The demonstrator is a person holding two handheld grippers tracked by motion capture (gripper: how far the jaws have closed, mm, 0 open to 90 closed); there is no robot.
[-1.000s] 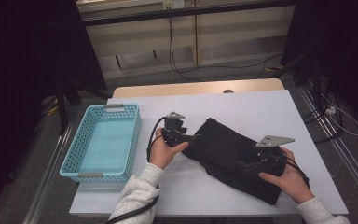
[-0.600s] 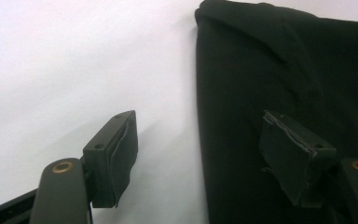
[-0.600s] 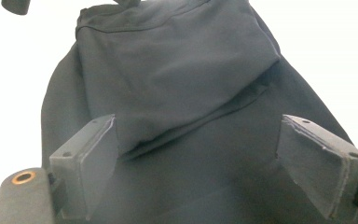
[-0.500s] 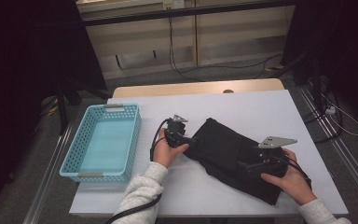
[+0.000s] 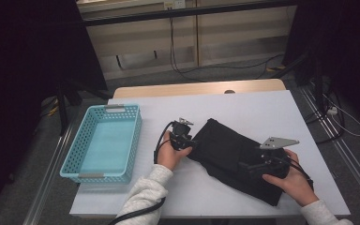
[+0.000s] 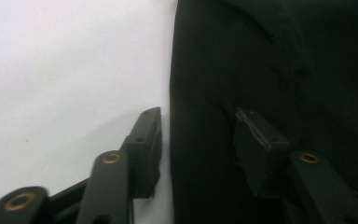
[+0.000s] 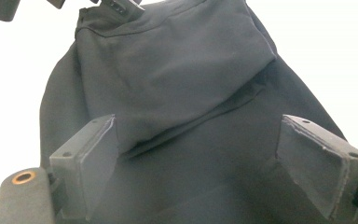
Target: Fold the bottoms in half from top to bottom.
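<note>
A black cloth point(image 5: 229, 152) lies crumpled on the white table point(image 5: 262, 108). My left gripper point(image 5: 193, 143) is at the cloth's left edge. In the left gripper view, one finger point(image 6: 144, 140) rests on the bare table and the other on the cloth point(image 6: 270, 70), with the cloth's edge between them. Its jaws have just been closing, and a gap still shows between the pads. My right gripper point(image 5: 251, 165) hovers low over the cloth's near right part. Its jaws point(image 7: 209, 163) stand wide open above the folds of the cloth point(image 7: 177, 70). The left gripper point(image 7: 116, 5) shows at the cloth's far end.
A light blue plastic basket point(image 5: 133, 136) stands empty at the table's left side. Bare white tabletop lies behind the cloth and to its right. Beyond the table's far edge are cables on a grey floor.
The left hand has shifted slightly right, onto the cloth's left edge. The right hand has kept its place over the cloth.
</note>
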